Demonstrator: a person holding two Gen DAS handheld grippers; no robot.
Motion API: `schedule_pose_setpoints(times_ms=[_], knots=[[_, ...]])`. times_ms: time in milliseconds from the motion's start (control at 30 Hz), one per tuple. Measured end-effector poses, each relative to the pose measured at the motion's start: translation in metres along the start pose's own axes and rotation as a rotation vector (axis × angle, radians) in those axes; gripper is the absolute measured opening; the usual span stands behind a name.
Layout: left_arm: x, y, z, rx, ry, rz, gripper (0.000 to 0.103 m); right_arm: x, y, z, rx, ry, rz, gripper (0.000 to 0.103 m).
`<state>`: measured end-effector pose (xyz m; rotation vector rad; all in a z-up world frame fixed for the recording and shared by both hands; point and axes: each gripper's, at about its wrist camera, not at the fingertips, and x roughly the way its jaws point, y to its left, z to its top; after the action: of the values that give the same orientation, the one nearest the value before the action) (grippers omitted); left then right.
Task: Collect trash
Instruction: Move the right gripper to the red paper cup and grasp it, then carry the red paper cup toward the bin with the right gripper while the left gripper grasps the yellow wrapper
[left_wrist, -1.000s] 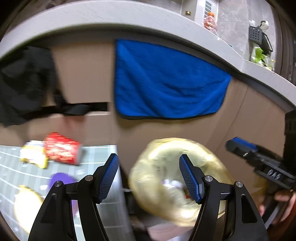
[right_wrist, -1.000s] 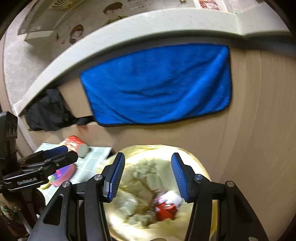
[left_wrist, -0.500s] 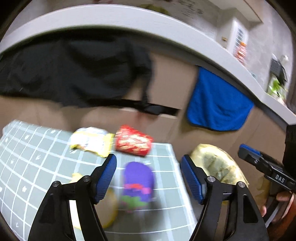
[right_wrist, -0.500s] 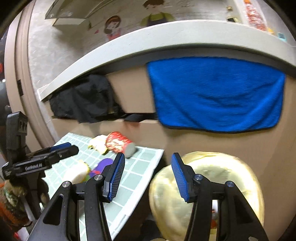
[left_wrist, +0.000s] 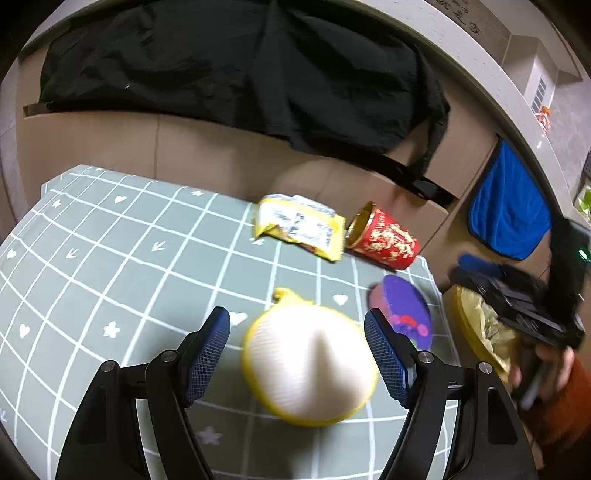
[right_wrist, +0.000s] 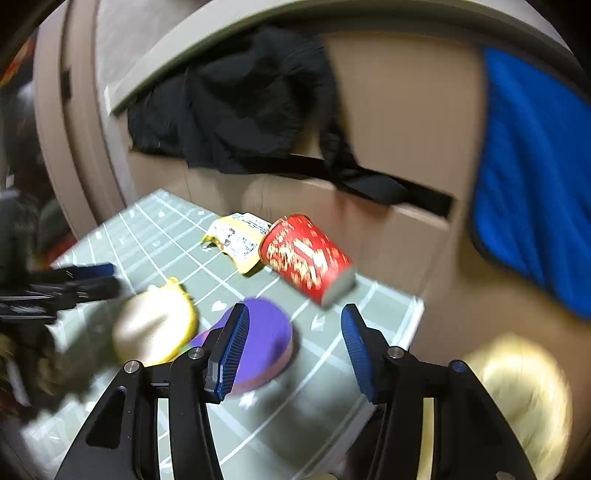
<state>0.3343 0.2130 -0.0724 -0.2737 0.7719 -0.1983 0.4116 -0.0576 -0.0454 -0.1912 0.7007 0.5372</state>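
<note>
Trash lies on a green checked mat (left_wrist: 110, 266): a white foam net with a yellow rim (left_wrist: 310, 365), a purple lid (left_wrist: 402, 310), a red paper cup (left_wrist: 384, 242) on its side and a yellow wrapper (left_wrist: 299, 229). My left gripper (left_wrist: 297, 358) is open, its jaws on either side of the foam net without touching it. My right gripper (right_wrist: 291, 354) is open above the mat, with the purple lid (right_wrist: 262, 343) behind its left finger and the red cup (right_wrist: 306, 258) beyond. The foam net (right_wrist: 155, 328) shows blurred at its left. A yellow-lined trash bag (right_wrist: 517, 387) sits low at the right.
A black garment (left_wrist: 240, 66) hangs over the beige cabinet front behind the mat. A blue towel (right_wrist: 532, 177) hangs to the right. The bag also shows at the mat's right edge in the left wrist view (left_wrist: 480, 325), under my right gripper (left_wrist: 517, 295).
Both grippers have swung left, away from the trash bag and over the mat. The left now straddles the foam net; the right now faces the purple lid and red cup.
</note>
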Motion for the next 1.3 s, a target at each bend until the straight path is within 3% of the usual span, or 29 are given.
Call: schedule_pose_setpoints(times_ms=[267, 333, 433, 533, 800, 967, 1100, 1200, 1300], knots=[[-0.015, 0.024, 0.003, -0.033, -0.005, -0.038, 0.075, 0.088, 0.001, 0.037, -0.208, 0.088, -0.056, 0.049], [-0.014, 0.025, 0.002, -0.026, -0.003, -0.035, 0.075, 0.104, -0.001, 0.038, -0.216, 0.121, -0.023, 0.063], [-0.01, 0.028, -0.001, -0.036, 0.011, -0.035, 0.075, 0.112, -0.002, 0.038, -0.212, 0.137, -0.03, 0.068], [-0.006, 0.026, -0.004, -0.048, 0.016, -0.031, 0.075, 0.103, 0.003, 0.036, -0.186, 0.145, -0.049, 0.058], [0.008, -0.002, -0.01, 0.004, 0.064, -0.021, 0.075, 0.029, -0.006, 0.028, 0.028, 0.044, 0.046, 0.056], [0.016, -0.01, -0.009, -0.002, 0.064, -0.005, 0.075, -0.014, -0.017, 0.006, 0.128, -0.006, 0.091, 0.056], [0.024, -0.018, 0.018, -0.007, -0.008, -0.016, 0.075, -0.034, -0.017, -0.015, 0.164, -0.029, 0.085, 0.056], [0.046, -0.025, 0.05, 0.005, -0.075, 0.031, 0.075, -0.039, -0.019, -0.025, 0.208, -0.052, 0.074, 0.056], [0.082, -0.019, 0.075, -0.018, -0.061, 0.07, 0.077, -0.05, -0.028, -0.037, 0.269, -0.086, 0.079, 0.056]])
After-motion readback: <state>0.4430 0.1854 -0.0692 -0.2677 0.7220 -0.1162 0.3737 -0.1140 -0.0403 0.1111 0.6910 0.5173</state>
